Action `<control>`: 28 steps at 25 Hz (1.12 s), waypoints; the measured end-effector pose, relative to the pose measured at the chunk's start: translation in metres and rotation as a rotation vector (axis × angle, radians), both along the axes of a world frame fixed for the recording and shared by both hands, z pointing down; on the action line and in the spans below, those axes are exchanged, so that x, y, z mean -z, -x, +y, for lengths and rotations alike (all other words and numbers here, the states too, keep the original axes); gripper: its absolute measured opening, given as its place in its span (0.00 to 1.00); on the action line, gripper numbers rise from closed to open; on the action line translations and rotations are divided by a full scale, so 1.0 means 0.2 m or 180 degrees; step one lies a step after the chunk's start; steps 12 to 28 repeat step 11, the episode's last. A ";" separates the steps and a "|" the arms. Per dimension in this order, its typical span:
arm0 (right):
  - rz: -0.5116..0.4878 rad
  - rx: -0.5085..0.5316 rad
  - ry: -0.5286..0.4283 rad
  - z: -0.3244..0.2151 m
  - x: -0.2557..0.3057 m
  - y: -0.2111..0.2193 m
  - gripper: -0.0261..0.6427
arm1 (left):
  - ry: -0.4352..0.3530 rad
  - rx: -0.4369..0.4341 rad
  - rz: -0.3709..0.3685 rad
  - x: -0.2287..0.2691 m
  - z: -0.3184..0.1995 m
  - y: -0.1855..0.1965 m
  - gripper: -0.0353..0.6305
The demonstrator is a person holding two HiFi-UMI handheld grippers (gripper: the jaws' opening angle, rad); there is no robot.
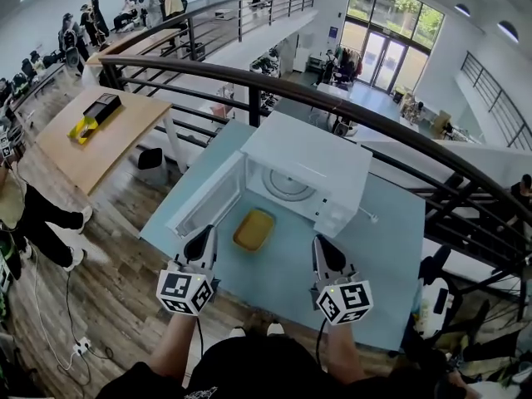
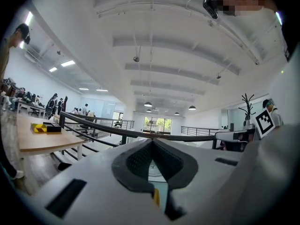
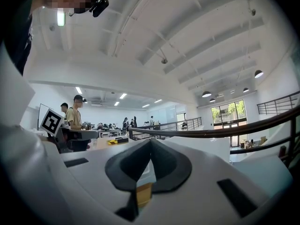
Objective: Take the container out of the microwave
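A white microwave (image 1: 309, 158) stands on the light blue table (image 1: 378, 248) with its door (image 1: 204, 199) swung open to the left; only the glass turntable (image 1: 288, 186) shows inside. A shallow yellow container (image 1: 254, 229) rests on the table just in front of the opening. My left gripper (image 1: 203, 241) is to the container's left, shut and holding nothing. To its right my right gripper (image 1: 323, 251) is also shut and holding nothing. Slivers of the yellow container (image 2: 155, 197) (image 3: 143, 193) show below the closed jaws of the left gripper (image 2: 152, 142) and right gripper (image 3: 150, 140).
A dark metal railing (image 1: 349, 110) runs behind the table, with a drop to a lower floor beyond. A wooden table (image 1: 96, 131) with a yellow and black item stands at the left. People sit at far left, and cables lie on the wood floor (image 1: 58, 322).
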State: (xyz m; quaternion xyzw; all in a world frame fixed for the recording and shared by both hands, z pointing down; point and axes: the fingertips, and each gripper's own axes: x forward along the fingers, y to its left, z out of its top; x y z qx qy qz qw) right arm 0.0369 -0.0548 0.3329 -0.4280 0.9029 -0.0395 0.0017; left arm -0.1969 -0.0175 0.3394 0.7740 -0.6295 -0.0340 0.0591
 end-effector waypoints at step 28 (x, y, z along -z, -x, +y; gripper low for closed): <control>0.0027 0.0025 -0.0006 0.02 -0.02 0.00 0.05 | 0.0020 0.0037 -0.0001 -0.01 0.02 -0.01 0.06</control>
